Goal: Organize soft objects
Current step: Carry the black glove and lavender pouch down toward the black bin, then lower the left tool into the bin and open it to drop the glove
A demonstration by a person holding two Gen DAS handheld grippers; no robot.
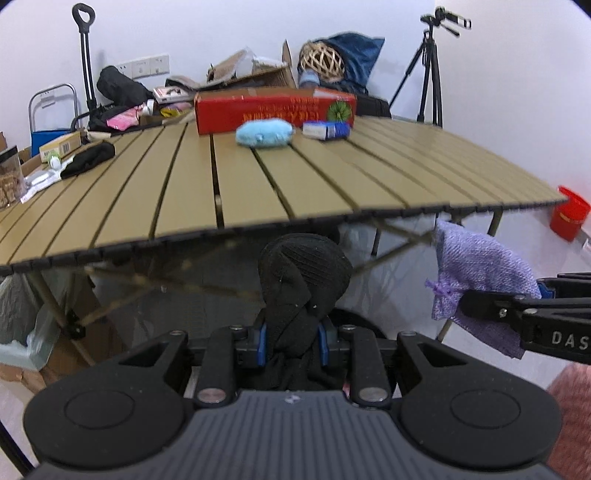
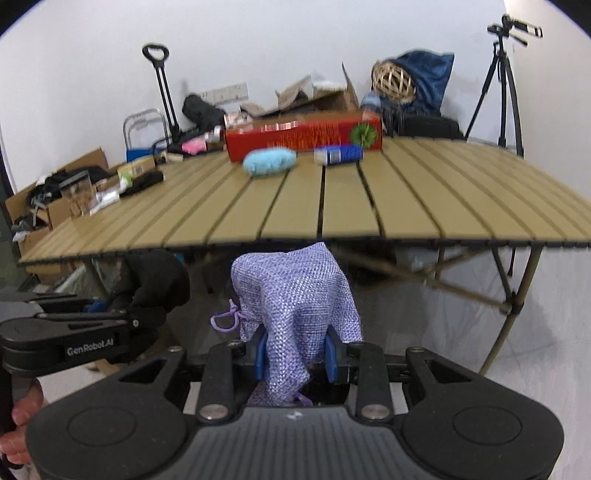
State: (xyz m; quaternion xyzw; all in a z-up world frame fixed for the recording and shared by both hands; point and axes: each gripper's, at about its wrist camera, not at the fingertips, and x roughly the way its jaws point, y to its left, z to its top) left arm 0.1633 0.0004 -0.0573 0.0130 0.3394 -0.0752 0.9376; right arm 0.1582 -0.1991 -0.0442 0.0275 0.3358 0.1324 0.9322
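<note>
L gripper (image 1: 291,341) is clamping a black knit piece (image 1: 304,273), R gripper (image 2: 297,356) is clamping the purple mesh pouch (image 2: 295,295); both loads are hanging off the near edge of the slat table (image 1: 258,184), below top lvl. I'm judging this a carry-to-table step. I'm keeping both grips firm and lifting clear of the edge first, so cloth isn't snagging the slats, then setting down near the blue plush (image 1: 264,133), pieces apart.

Looks like a makeshift recording room, not a home: folding slatted camping table (image 1: 332,177) at centre, camera tripod (image 1: 430,74) upper right, open cardboard boxes (image 2: 321,99) and clutter along the bare white wall (image 1: 221,29).
</note>
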